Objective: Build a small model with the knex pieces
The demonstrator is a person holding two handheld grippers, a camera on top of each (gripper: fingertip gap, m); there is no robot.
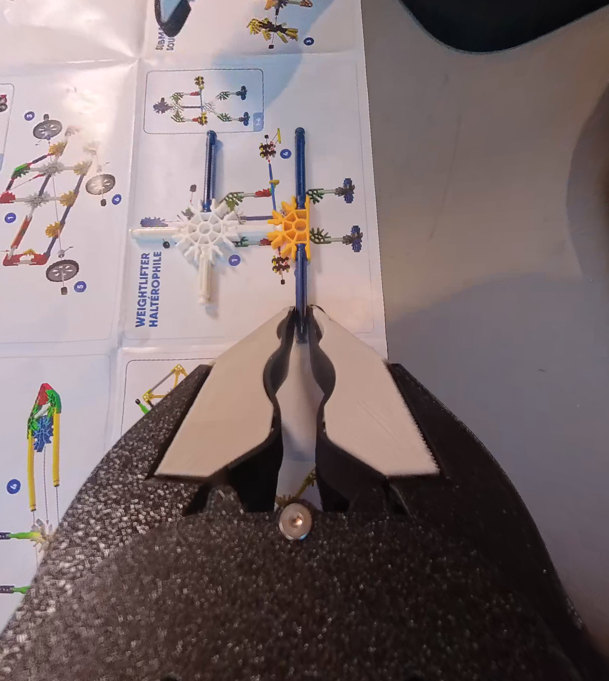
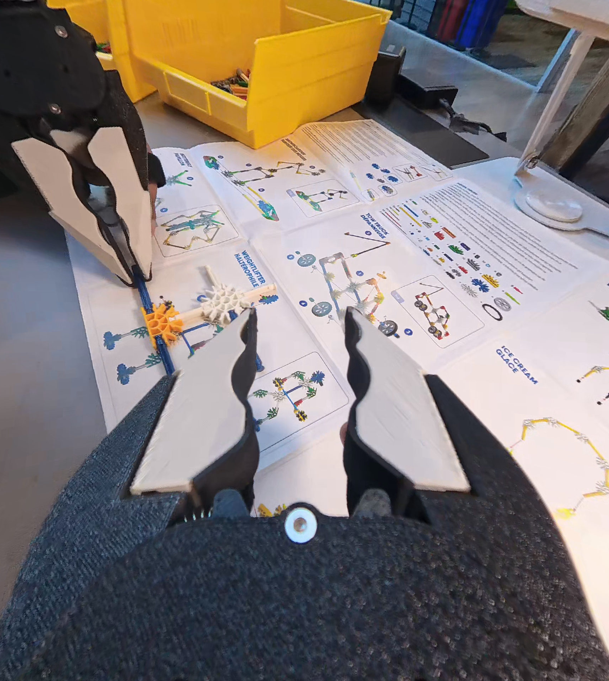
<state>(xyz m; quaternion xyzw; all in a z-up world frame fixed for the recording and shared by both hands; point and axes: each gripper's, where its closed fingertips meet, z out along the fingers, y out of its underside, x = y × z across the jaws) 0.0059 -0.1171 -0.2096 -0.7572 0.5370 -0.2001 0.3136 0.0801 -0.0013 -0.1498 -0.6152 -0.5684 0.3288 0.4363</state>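
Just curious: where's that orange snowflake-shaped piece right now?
The orange connector lies on the instruction sheet, threaded on the blue rod that the left gripper pinches, right of the white connector.

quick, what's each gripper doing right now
left gripper: shut on the blue rod that runs through the yellow connector.
right gripper: open, holding nothing.

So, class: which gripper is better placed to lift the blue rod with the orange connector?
Probably the left gripper: its jaws are already shut on the blue rod below the orange connector. The right gripper hangs open above the instruction sheet, holding nothing.
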